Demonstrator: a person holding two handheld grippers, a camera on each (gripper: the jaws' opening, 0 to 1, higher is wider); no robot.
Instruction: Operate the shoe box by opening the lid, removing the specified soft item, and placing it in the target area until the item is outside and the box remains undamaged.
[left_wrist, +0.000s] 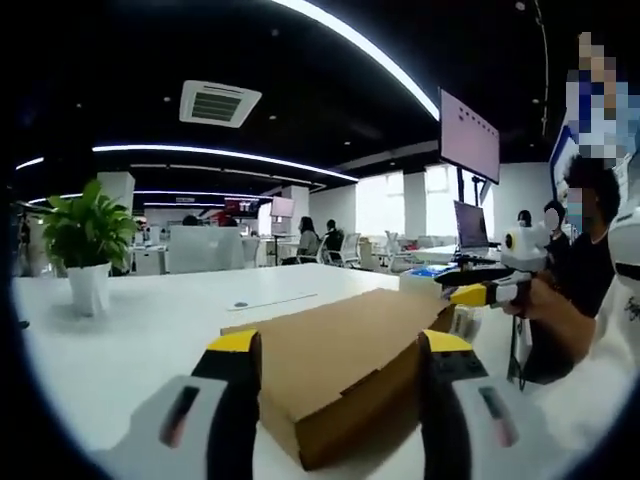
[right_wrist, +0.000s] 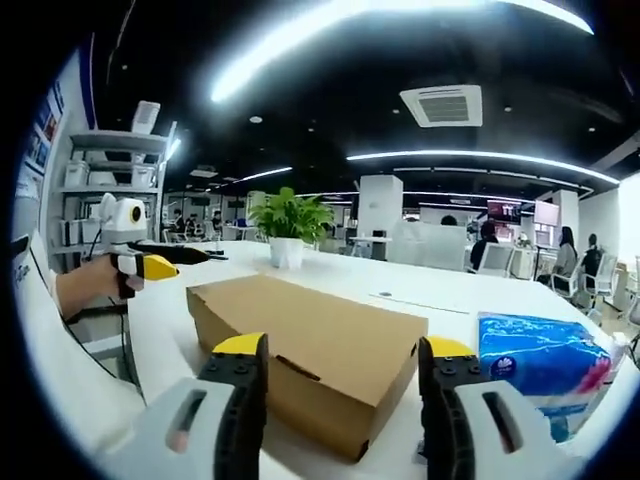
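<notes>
Right, 1 shoe box (left_wrist: 345, 365), plain brown cardboard, lid shut, sits flat on the white surface (left_wrist: 150, 330), near its front edge. In the left gripper view the left hand-held gripper (left_wrist: 340, 350) has 2 yellow-tipped jaws spread wide, nothing between them but air, box just beyond and between the tips; can't tell if they touch it. The right hand-held gripper (left_wrist: 480, 293) comes in from the right of that view, held in a person's hand (left_wrist: 540, 305), hovering above the box's far corner. In the right gripper view the right hand-held gripper (right_wrist: 340, 352) also has both jaws apart, holding nothing, with the shoe box (right_wrist: 310, 345) in front of the tips. The left hand-held gripper (right_wrist: 165, 262) enters from the left there, in a hand (right_wrist: 90, 285), jaws look parted, near the box's far end. 1 tissue pack (right_wrist: 540, 365), blue w/ white and pink print, lies on the surface (right_wrist: 440, 290) just beside the box. 1 potted plant (right_wrist: 290, 228) in a white pot stands further back on the same surface, well apart from the box. 1 small dark round mark (left_wrist: 240, 304) & 1 thin pale strip (left_wrist: 275, 300) lie on the surface behind the box. Several people sit at desks in the background.
</notes>
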